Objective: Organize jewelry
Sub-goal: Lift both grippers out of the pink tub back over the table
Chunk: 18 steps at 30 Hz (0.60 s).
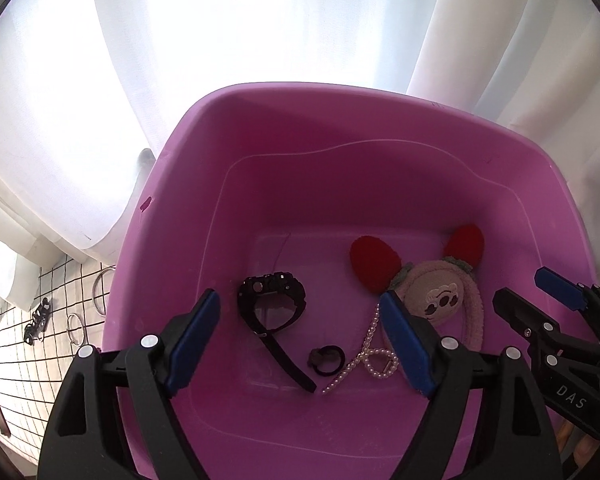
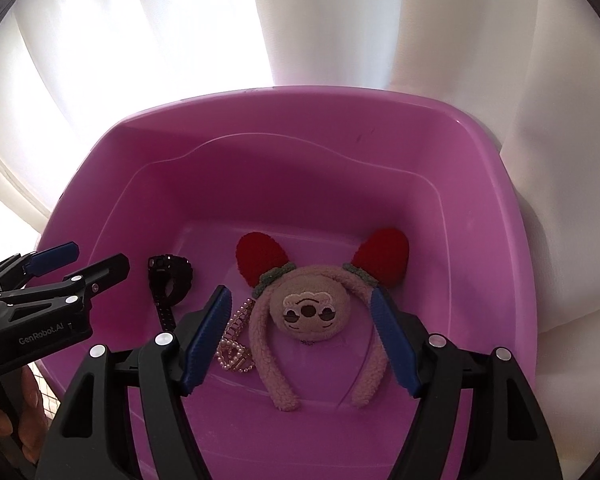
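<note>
A pink plastic tub (image 1: 220, 140) (image 2: 480, 168) holds the jewelry. On its floor lie a black watch (image 1: 272, 300) (image 2: 170, 280), a small dark ring (image 1: 327, 358), a pearl necklace (image 1: 374, 354) (image 2: 234, 350) and a plush headband with red ears (image 1: 436, 296) (image 2: 308, 312). My left gripper (image 1: 304, 340) hangs open above the watch, ring and pearls, holding nothing. My right gripper (image 2: 302, 332) is open above the headband, its pads apart from it. Each gripper shows in the other's view: the right gripper (image 1: 540, 300) and the left gripper (image 2: 96, 264).
Left of the tub, on a white grid-patterned cloth (image 1: 16, 360), lie silver bangles (image 1: 100, 284), a smaller hoop (image 1: 75, 328) and a black chain piece (image 1: 38, 320). White curtains (image 1: 260, 20) hang behind. A person's hand (image 2: 4, 412) holds the left gripper.
</note>
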{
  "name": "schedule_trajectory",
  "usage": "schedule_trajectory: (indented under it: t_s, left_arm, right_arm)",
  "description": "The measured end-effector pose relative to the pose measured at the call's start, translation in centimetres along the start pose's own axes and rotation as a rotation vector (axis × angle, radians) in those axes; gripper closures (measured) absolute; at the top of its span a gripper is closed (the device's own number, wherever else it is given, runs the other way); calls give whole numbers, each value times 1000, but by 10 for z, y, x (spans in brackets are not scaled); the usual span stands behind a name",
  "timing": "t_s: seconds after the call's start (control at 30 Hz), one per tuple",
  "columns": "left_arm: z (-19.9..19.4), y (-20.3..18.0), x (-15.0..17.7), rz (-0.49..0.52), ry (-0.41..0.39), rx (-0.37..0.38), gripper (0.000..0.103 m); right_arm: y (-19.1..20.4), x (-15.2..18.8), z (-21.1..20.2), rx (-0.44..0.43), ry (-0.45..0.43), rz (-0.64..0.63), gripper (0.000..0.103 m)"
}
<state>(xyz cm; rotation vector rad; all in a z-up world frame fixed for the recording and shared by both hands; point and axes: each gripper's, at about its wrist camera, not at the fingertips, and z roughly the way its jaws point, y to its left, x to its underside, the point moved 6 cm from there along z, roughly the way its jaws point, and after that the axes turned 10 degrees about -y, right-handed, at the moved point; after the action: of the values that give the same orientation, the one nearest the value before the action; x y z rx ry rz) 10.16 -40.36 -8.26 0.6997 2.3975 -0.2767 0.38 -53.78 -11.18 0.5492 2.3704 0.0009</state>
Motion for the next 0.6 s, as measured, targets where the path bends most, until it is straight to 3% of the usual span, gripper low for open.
schedule_trajectory:
  t_s: [0.6]
  left_arm:
    - [-29, 15, -4, 10, -52, 1, 23]
  right_arm:
    - [14, -9, -18, 15, -38, -6, 34]
